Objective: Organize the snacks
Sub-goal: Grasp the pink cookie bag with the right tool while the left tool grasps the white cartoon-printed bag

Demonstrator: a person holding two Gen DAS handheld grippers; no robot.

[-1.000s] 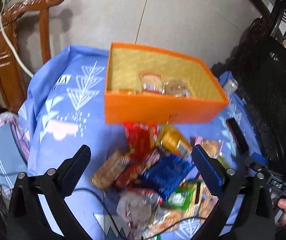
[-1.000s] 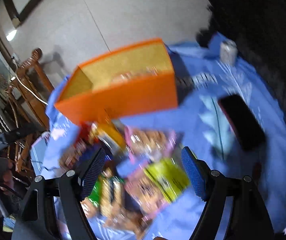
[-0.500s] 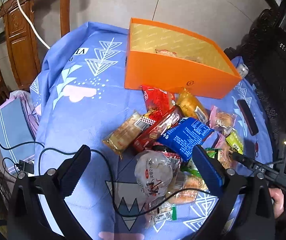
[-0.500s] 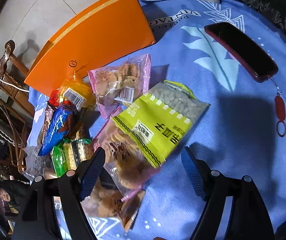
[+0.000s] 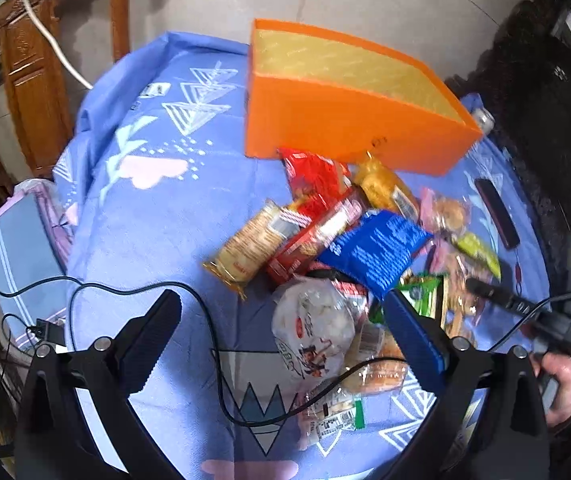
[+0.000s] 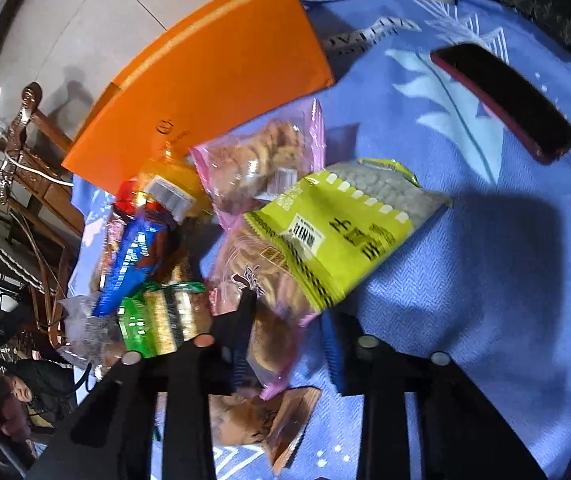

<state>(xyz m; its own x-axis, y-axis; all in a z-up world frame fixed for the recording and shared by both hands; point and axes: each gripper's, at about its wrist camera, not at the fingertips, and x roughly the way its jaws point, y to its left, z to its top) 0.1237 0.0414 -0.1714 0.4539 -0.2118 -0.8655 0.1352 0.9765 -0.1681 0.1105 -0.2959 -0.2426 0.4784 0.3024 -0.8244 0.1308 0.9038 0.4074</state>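
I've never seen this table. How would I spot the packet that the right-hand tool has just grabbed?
Start at the big orange box on the blue cloth and come down through the heap of snacks in front of it. The right tool has just closed on a clear pink-edged packet of brown biscuits. It lies partly under the lime-green packet, the only one that colour.

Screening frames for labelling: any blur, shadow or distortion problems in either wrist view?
Left wrist: motion blur smears the snack pile, e.g. the blue foil snack packet; fisheye bends the orange cardboard box. Right wrist: a dark shadow falls on the blue patterned tablecloth; left-edge packets are blurred.
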